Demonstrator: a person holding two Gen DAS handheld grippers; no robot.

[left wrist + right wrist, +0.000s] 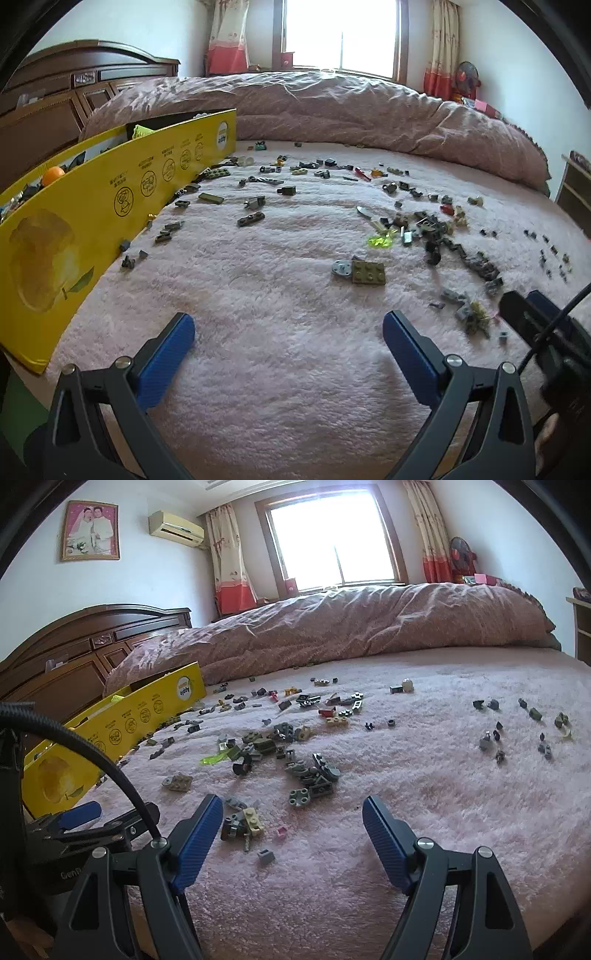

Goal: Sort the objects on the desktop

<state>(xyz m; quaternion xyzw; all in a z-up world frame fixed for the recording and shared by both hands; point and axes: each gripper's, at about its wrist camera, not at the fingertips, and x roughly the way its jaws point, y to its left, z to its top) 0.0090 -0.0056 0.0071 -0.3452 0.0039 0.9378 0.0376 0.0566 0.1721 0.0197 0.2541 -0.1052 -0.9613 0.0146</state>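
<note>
Both the left gripper [289,332] and right gripper [293,818] are hovering, jaws spread and empty, over the fleecy pink blanket [424,830]; toy bricks [310,775], apparently, are lying scattered beside the yellow box [85,218]

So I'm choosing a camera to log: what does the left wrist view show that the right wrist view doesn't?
Only the left wrist view looks into the yellow box, where an orange ball sits. Only the right wrist view shows the framed portrait, the air conditioner and a small pink brick. Both show the olive plate, the neon green piece, the window and both open grippers: left gripper, right gripper.
</note>
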